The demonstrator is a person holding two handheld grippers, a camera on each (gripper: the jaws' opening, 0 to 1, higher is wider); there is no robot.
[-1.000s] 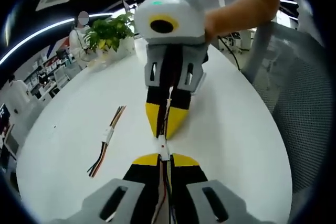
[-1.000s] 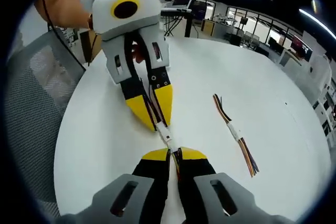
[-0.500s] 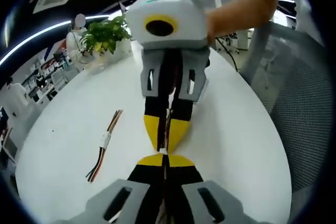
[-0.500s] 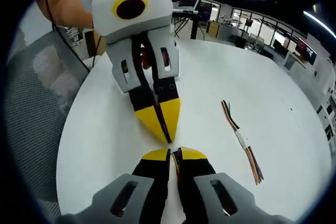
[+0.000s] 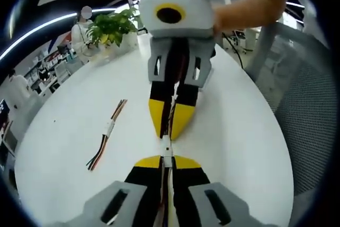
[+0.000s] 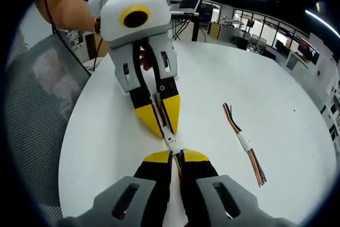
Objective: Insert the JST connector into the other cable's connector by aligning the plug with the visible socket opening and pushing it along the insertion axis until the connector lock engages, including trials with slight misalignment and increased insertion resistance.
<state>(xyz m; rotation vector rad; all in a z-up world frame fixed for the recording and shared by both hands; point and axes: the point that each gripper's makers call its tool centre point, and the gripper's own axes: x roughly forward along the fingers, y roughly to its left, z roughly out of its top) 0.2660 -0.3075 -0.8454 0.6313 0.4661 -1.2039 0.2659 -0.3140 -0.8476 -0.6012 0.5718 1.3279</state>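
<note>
Right now the left gripper (image 5: 167,159) and right gripper (image 6: 176,155) meet tip to tip above the white table (image 5: 239,131), jaws of each pinched closed on a cable, and the white connector (image 5: 166,145) bridges the gap between them. A spare cable (image 6: 243,143) lies on the table beside the connector.

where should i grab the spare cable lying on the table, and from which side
Grip the spare cable at its white connector block in the middle, coming down from above with jaws across its width. It lies flat on the white table with loose wires fanning at both ends, so the block looks the firmest part.
</note>
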